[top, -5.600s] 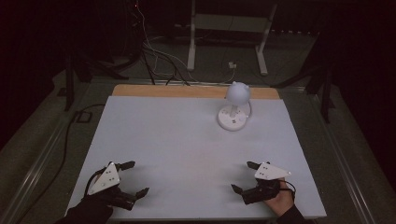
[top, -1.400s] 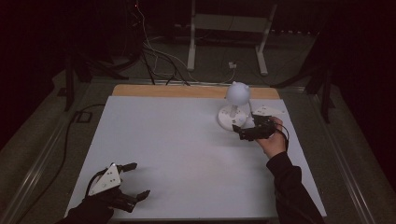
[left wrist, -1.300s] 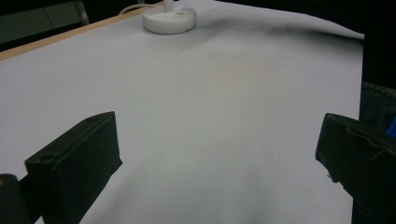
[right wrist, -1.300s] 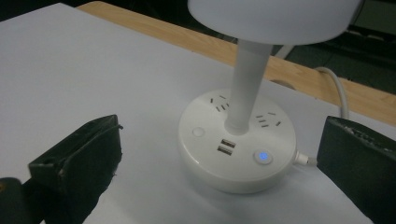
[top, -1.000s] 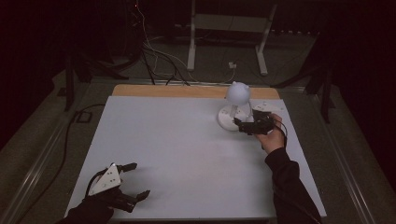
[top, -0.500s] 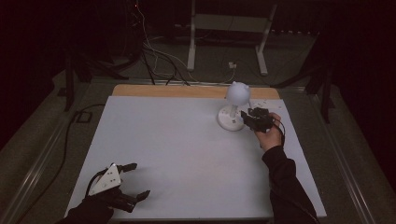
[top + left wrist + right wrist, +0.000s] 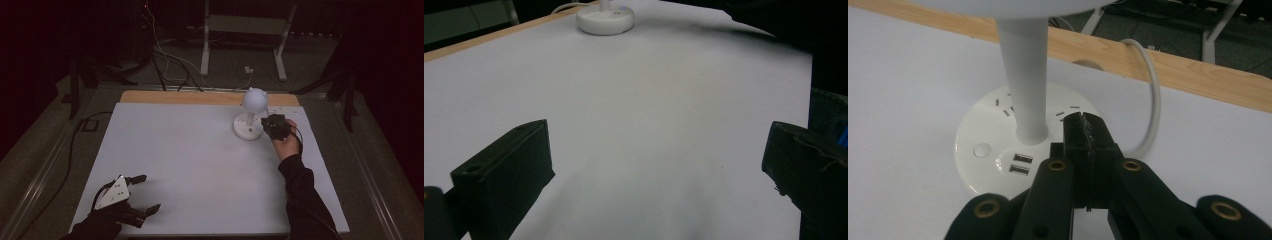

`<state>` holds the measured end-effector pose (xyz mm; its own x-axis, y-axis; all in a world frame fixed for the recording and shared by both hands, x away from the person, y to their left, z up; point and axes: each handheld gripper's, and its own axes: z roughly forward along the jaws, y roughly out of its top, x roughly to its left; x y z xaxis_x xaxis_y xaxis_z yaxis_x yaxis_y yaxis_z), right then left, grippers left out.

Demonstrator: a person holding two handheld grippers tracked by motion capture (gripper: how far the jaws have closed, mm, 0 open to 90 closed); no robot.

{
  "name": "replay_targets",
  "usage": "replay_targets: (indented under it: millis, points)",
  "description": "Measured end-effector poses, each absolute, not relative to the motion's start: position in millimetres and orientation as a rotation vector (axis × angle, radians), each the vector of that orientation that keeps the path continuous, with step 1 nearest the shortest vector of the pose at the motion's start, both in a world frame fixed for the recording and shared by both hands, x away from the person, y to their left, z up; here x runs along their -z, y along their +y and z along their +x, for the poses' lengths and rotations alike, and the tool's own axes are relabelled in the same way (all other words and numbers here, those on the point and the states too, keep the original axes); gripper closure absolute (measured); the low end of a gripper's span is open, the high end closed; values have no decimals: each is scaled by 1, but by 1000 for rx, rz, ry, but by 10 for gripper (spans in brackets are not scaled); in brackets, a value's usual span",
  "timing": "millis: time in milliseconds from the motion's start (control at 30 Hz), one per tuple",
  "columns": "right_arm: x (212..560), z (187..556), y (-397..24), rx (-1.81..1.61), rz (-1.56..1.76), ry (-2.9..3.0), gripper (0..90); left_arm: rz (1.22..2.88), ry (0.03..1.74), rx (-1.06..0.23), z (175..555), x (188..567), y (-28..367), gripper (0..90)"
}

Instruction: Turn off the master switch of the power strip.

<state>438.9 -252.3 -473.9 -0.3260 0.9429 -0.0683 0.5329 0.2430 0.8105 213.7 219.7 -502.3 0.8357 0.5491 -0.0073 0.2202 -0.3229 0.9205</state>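
A white desk lamp (image 7: 254,99) stands at the far right of the table on a round base (image 7: 983,135) with USB ports and sockets. Its stem (image 7: 1025,75) rises from the middle of the base. My right gripper (image 7: 270,122) is just right of the base. Its jaws have just been closing and now meet, shut (image 7: 1087,127), over the base's rim with nothing between them. Whether they touch the base I cannot tell. My left gripper (image 7: 149,192) rests at the near left corner, jaws wide open (image 7: 659,165) over bare table, with the lamp base (image 7: 605,20) far off.
A white sheet (image 7: 190,160) covers the table, with a wooden strip (image 7: 190,97) along the far edge. The lamp's white cable (image 7: 1153,100) loops off the base over that strip. Beyond the table are floor cables and a white stand (image 7: 240,30).
The right hand came from the near right edge to the lamp base, and its jaws went from open to shut. The left gripper stayed still.
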Motion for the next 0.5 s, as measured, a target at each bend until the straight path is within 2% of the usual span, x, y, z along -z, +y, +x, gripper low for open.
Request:
replay_targets:
  millis: [500]
  points:
    - [496,446,-247,-884,1323,1968,900,1910,574,-369,213,503,220,4]
